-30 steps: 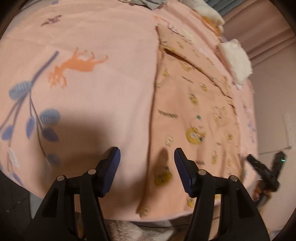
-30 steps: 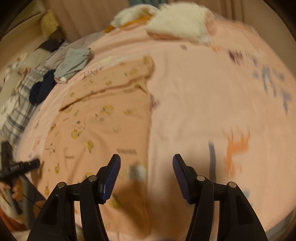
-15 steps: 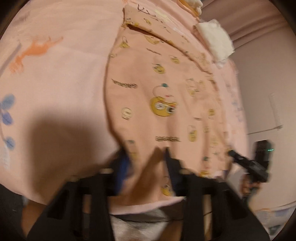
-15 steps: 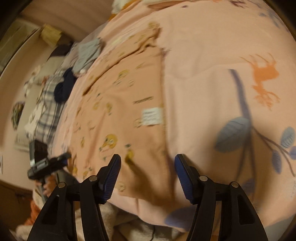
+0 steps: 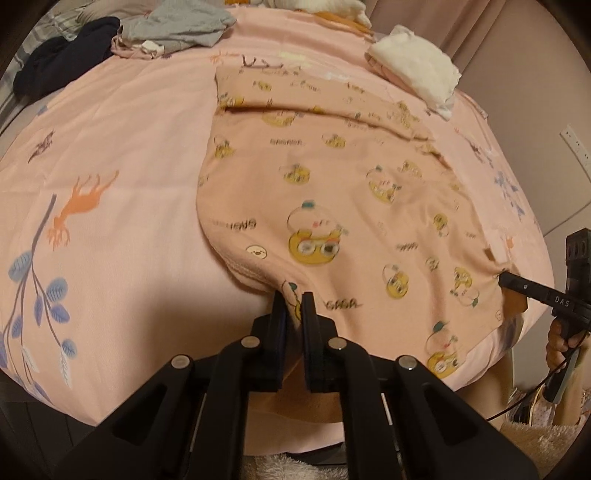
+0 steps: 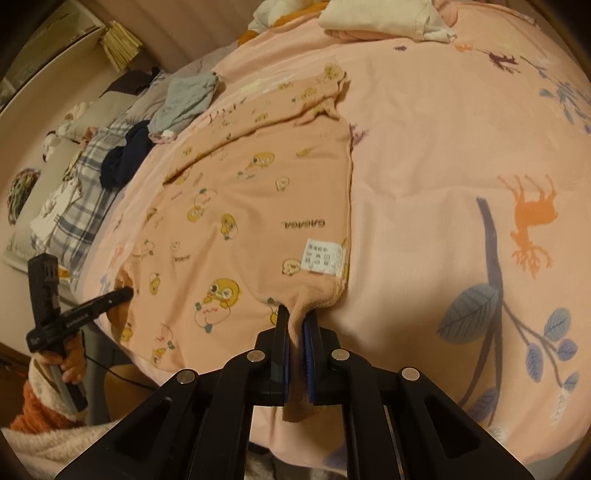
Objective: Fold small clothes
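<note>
Because I want to lift the near hem for a fold | left gripper [image 5: 293,301] and right gripper [image 6: 295,314], just closed, each pinch one corner of the peach cotton garment with yellow cartoon prints [image 5: 332,192] | it lies flat on the pink bedsheet [image 5: 122,155].

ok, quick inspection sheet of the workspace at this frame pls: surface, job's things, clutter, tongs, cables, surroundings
Surface: bed with pink sheet, animal and leaf print.
Job's things: peach duck-print garment spread flat, white label showing near the right edge.
Clutter: grey cloth, dark navy cloth, white folded pile at the far end; plaid bedding beside the bed.
Tongs: left tongs shut on garment's near hem; right tongs shut on the other near corner. Both have just been closing.
Cables: thin black lead below the left handle.
Surroundings: curtain, wall socket.
</note>
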A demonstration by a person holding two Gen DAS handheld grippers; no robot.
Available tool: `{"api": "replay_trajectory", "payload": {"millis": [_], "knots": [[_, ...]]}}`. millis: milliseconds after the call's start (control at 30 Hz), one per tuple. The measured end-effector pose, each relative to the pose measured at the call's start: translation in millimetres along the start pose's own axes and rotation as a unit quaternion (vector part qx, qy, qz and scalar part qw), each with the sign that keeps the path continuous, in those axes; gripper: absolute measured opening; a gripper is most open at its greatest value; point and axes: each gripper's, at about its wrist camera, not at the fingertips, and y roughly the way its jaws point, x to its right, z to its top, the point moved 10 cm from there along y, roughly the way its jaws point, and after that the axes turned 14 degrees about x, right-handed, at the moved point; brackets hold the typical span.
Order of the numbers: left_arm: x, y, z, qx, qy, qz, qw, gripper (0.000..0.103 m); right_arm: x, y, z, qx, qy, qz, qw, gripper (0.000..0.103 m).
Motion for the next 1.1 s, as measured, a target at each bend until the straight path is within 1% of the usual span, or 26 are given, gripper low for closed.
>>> {"api": "replay_trajectory", "payload": {"millis": [100,200,233,333,500,667,767,833,867,967,1067,1100], "knots": [[4.1,-5.6,12.5,0.016,-0.002,-0.004,0.9999,0.007,-6.4,-3.5,9.5,0.015,-0.019,-0.006,1.000,0.008],[9.2,-7.1,27.8,0.030,0.002,-0.009,0.9995,0.007,-14.0,-7.2,21.2,0.034,-0.051,-0.022,0.998,0.008],[10.1,-7.2,30.1,0.030,0.000,-0.012,0.9995,0.007,-16.5,-8.3,26.3,0.041,-0.062,-0.029,0.997,0.008],[11.9,-6.9,43.4,0.038,-0.013,-0.021,0.9990,0.007,-22.0,-8.5,36.4,0.050,-0.078,-0.032,0.995,0.008],[12.6,-11.8,65.9,0.059,-0.037,-0.022,0.9973,0.007,-25.7,-8.4,60.9,0.069,-0.080,-0.031,0.994,0.008],[18.7,-18.6,97.7,0.098,-0.022,-0.022,0.9947,0.007,-30.4,-14.2,90.1,0.089,-0.083,-0.032,0.992,0.008],[20.2,-16.8,119.3,0.110,-0.046,-0.041,0.9921,0.007,-38.0,-16.8,109.8,0.108,-0.083,-0.024,0.990,0.008],[18.6,-13.2,134.5,0.117,-0.058,-0.044,0.9904,0.007,-43.7,-15.5,126.9,0.121,-0.081,-0.014,0.989,0.008],[16.8,-10.5,147.5,0.126,-0.064,-0.046,0.9889,0.007,-45.4,-14.4,134.4,0.125,-0.080,-0.011,0.989,0.008],[11.6,-0.9,178.5,0.147,-0.080,-0.052,0.9845,0.007,-48.8,-2.8,166.4,0.143,-0.088,-0.010,0.986,0.008],[-6.4,23.4,208.1,0.158,-0.111,-0.045,0.9802,0.007,-44.0,25.8,198.3,0.146,-0.081,-0.010,0.986,0.008],[-14.5,34.2,216.5,0.159,-0.120,-0.039,0.9791,0.007,-39.2,42.8,210.7,0.143,-0.077,-0.016,0.987,0.008]]}}
